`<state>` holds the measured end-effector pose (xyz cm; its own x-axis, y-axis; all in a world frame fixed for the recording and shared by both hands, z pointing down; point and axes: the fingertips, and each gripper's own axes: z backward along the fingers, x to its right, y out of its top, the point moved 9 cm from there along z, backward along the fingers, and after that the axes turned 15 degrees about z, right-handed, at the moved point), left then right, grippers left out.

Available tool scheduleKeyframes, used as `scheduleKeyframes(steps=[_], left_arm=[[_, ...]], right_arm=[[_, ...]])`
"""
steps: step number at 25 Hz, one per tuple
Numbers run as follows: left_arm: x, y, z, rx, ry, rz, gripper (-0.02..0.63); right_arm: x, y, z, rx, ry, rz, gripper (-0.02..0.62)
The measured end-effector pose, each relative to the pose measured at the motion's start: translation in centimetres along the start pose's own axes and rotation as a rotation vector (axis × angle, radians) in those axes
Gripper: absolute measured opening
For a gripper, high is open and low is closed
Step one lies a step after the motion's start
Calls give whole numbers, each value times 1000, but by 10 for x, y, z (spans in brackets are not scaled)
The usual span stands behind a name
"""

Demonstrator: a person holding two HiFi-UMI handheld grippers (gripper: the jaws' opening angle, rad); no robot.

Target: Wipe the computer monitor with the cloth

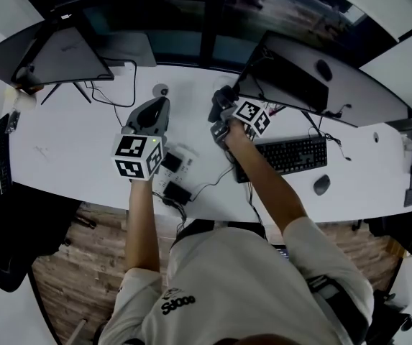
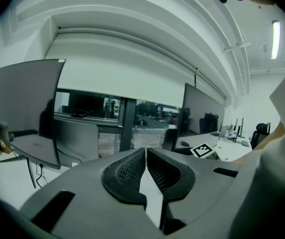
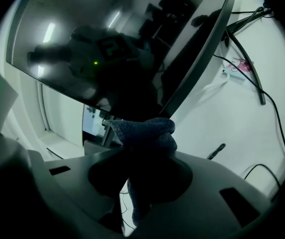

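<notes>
Blue cloth (image 3: 149, 133) pinched — right tool (image 3: 135, 157).

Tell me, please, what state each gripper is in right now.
Left gripper: closed, holding nothing.
Right gripper: closed on the cloth.

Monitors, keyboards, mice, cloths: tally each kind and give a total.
Monitors: 2
Keyboard: 1
Mouse: 1
Cloth: 1
Total: 5
The grey panel behind the left monitor is unclear, so it is not counted.
</notes>
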<state>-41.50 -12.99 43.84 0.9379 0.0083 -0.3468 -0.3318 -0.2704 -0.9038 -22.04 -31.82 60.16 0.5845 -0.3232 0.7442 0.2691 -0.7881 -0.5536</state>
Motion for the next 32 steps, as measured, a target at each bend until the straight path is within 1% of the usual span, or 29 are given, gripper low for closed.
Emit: scheduleKeyframes(steps=[2,5,7,9,13,16,19,22,25,28,32], left_arm=[[1,0,1,6,-1,5,29],[3,-3,5,8,0,16,29],[4,-2,6,12,4,15,29],[6,0,7,20,6,11,29],[14,-2,10,24,-2,13,29],[22,-2,10,16,-14,1,29],[29,2,13,18,-18,-4,29],[39,14,21,32,-9,-34,29],[50,28,28,58,1,-69,29],[70,37,35,79,0,-99,29],[98,47,47,97,-1,-148,29]], right_arm=[[-10,2,0,28,47,17,83],[-36,15,3,97,117,91,83],[-53,31,9,122,123,132,81],[-68,45,19,109,116,156,81],[-94,63,40,99,137,129,81],[-116,81,52,114,175,145,81],[-136,97,65,130,222,135,80],[-158,115,80,144,264,143,78],[-182,132,95,167,323,135,78],[-204,148,114,188,378,163,78],[-226,163,139,202,455,172,78]])
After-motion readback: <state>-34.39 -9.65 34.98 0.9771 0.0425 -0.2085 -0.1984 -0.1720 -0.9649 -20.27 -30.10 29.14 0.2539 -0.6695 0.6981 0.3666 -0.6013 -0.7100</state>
